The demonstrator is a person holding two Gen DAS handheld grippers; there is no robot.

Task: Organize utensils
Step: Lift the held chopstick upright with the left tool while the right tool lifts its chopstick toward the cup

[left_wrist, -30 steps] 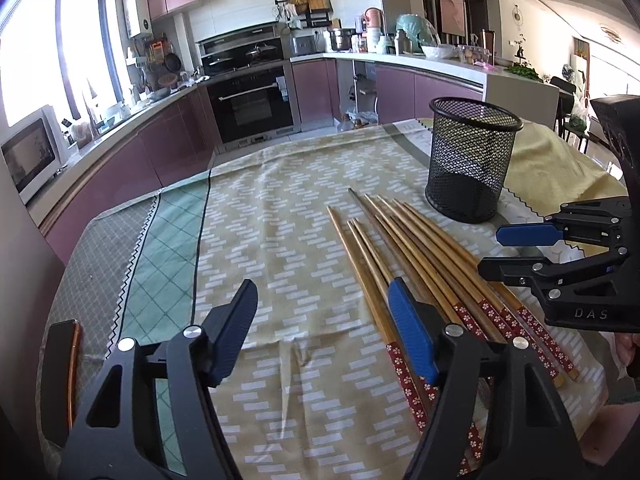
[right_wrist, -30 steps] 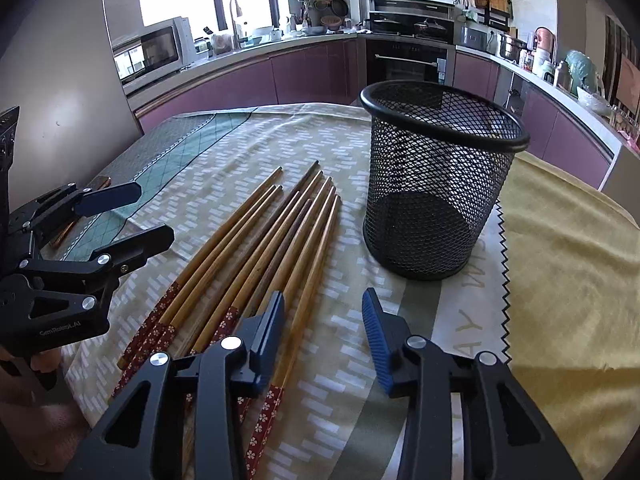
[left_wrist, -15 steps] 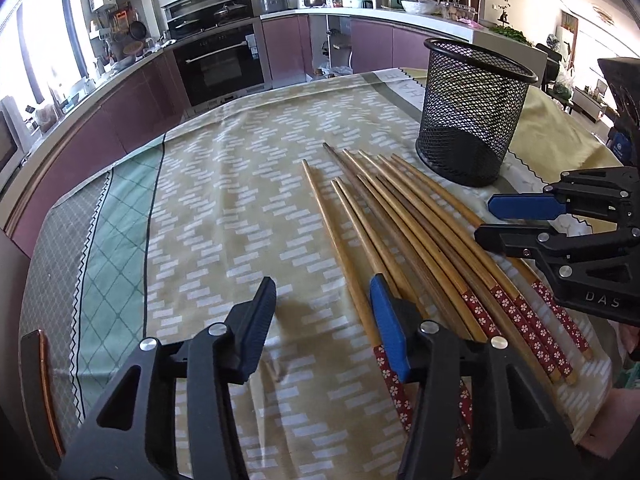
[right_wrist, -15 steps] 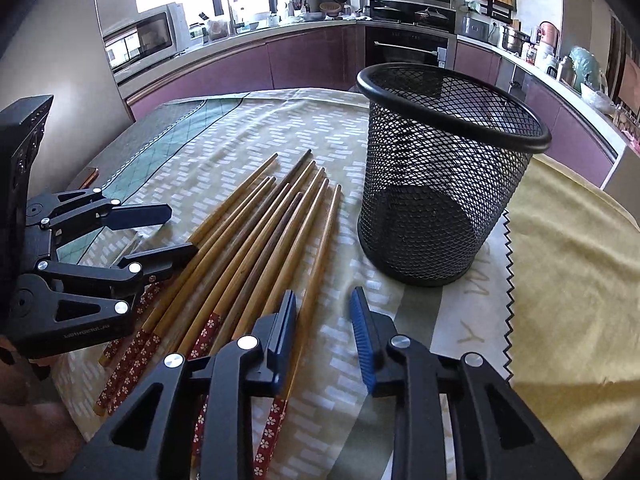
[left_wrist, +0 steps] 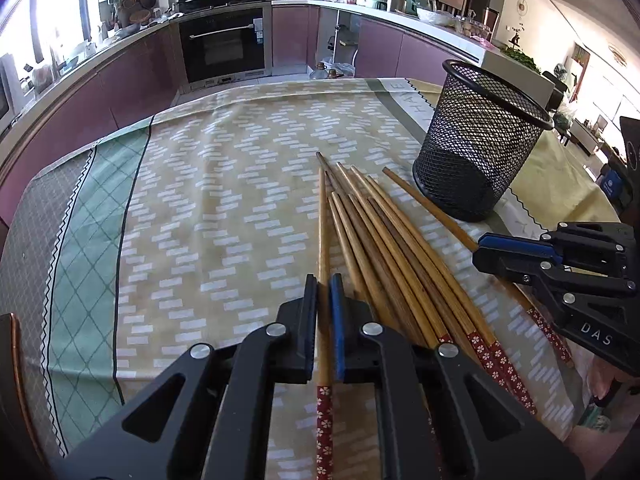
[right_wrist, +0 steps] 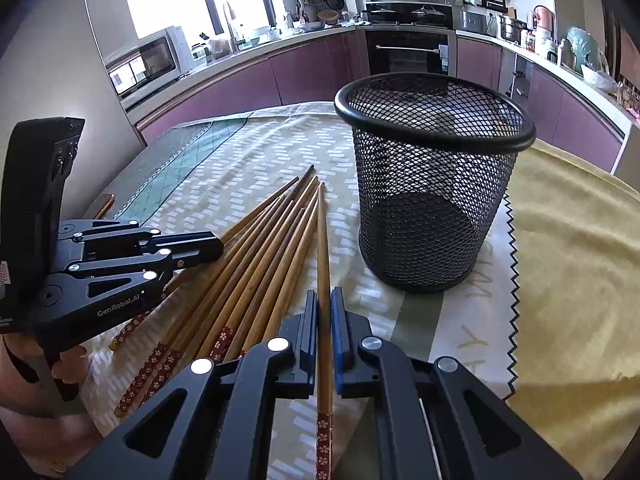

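Several wooden chopsticks [left_wrist: 384, 248] with red flowered ends lie fanned on the patterned tablecloth. An empty black mesh basket [left_wrist: 476, 144] stands upright just right of them. My left gripper [left_wrist: 323, 280] is closing onto the leftmost chopstick [left_wrist: 322, 220], with both pads pressing on it. In the right wrist view my right gripper [right_wrist: 324, 294] is closing the same way on the rightmost chopstick [right_wrist: 322, 240], next to the basket [right_wrist: 432, 200]. Each gripper also shows in the other view: the right gripper [left_wrist: 478, 250] and the left gripper [right_wrist: 218, 246]. Both held chopsticks still rest on the cloth.
The tablecloth [left_wrist: 224, 208] stretches bare to the left and behind the chopsticks. A yellow cloth [right_wrist: 580, 280] covers the table right of the basket. A person's hand [right_wrist: 40, 420] holds the left gripper. Purple kitchen cabinets and an oven stand beyond the table.
Both grippers went from open to shut, each around one outer chopstick. The left gripper shifted right and lower over the pile's left edge. The right gripper barely moved.
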